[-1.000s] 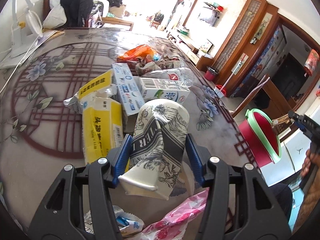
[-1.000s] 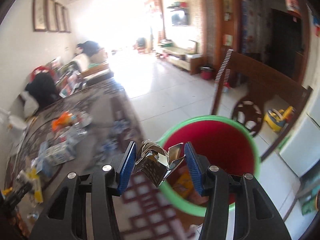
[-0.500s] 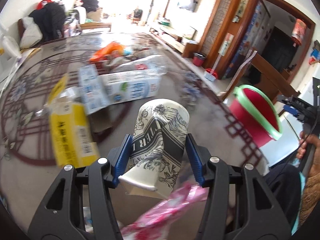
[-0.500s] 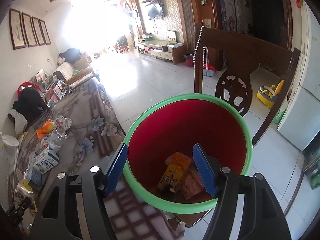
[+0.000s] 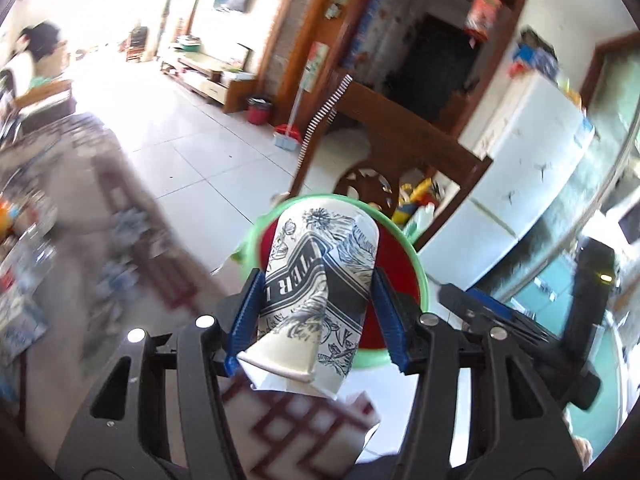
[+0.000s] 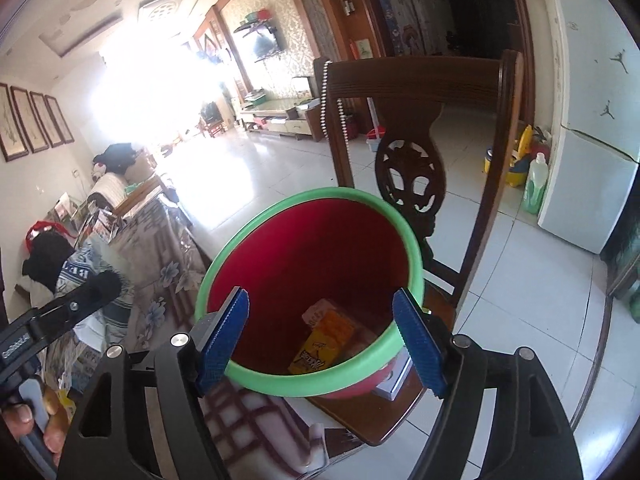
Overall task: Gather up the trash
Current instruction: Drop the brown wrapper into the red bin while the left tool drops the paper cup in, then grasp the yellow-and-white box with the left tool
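My left gripper (image 5: 316, 320) is shut on a crushed paper cup (image 5: 316, 280) with black floral print, held in front of and above a red bin with a green rim (image 5: 416, 256). My right gripper (image 6: 320, 336) is open and empty, just above the near rim of the same bin (image 6: 312, 376). Yellow and orange wrappers (image 6: 324, 340) lie at the bin's bottom. The left gripper (image 6: 60, 312) with the cup shows at the left of the right wrist view.
The bin stands on a dark wooden chair (image 6: 424, 176) beside the patterned table (image 6: 160, 248). More trash lies blurred on the table (image 5: 24, 240). A white fridge (image 6: 588, 160) stands to the right, tiled floor (image 6: 256, 176) beyond.
My right gripper opened and dropped its foil wrapper into the bin. My left gripper swung right with the cup from over the table toward the bin.
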Available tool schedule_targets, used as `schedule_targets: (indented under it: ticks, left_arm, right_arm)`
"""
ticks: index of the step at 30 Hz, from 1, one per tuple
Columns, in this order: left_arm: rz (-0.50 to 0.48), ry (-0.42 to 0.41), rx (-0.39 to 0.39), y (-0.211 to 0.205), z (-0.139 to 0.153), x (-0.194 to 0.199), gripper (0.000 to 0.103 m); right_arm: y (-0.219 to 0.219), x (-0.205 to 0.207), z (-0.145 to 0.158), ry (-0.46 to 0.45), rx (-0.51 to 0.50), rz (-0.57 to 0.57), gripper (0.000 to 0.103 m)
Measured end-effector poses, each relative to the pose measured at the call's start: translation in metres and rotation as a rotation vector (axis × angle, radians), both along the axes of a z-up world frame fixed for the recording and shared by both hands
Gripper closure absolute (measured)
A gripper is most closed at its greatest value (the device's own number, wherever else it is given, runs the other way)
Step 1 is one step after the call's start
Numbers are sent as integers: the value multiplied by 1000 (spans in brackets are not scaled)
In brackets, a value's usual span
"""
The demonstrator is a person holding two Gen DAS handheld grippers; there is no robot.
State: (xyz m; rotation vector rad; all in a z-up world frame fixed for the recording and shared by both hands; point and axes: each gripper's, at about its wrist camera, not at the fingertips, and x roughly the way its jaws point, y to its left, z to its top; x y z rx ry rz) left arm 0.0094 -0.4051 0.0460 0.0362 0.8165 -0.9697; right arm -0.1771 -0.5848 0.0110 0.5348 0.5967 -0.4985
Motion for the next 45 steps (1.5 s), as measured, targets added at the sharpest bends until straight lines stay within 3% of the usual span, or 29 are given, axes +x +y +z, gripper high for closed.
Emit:
schedule_targets:
  ticks: [7,14,18,23,28,35,39,45]
  left_arm:
    - [-44,51,35,-49,-19,-4,51]
    - [-13,57,35,-44,-21,0,37]
    - [45,57,10,0,-19,-6,35]
    - [209,87,-29,86,-26,-16,32]
    - [389,42,67,178,-34,-21,31]
    - [721,127,104,317,-54,-1,30]
    - [820,206,100,355,-77,12,31]
    - [816,238,140,347,-103,34,33]
  right_arm:
    - [-22,-25,1,-31,8,-89,31]
    - [-22,-27,3,-24,6,-91,31]
    - [-12,-21,7,-40,17,-64,30]
    - [13,-4,13,-44,9,12,29]
    - [57,21,22,-38,-29,136,24]
    - [123,53,21,5,-52,320,24]
    - [167,70,13,45,-66,439,23]
    - [221,82,5,97,-104,580,23]
